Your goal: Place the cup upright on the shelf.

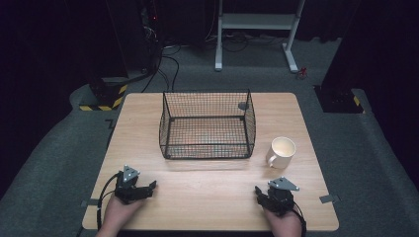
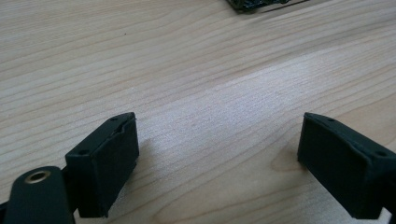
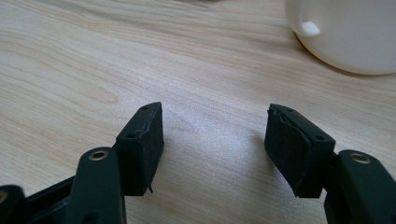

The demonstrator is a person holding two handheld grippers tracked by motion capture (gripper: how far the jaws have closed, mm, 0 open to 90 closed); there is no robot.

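Basket (image 1: 207,126), black wire mesh, open-topped, nothing visible inside; stands near the middle of the wooden table (image 1: 148,118), toward its far side. Mug (image 1: 281,151), white, upright, just right of the basket's near right corner, handle turned toward the near left. Left gripper (image 1: 148,187), held in the person's left hand (image 1: 118,210), rests near the table's front edge, well short of the basket's left side; jaws spread wide with bare wood between them. Right gripper (image 1: 259,193), held in the right hand (image 1: 284,222), sits in front of the mug, apart from it; jaws likewise parted, gripping nothing.
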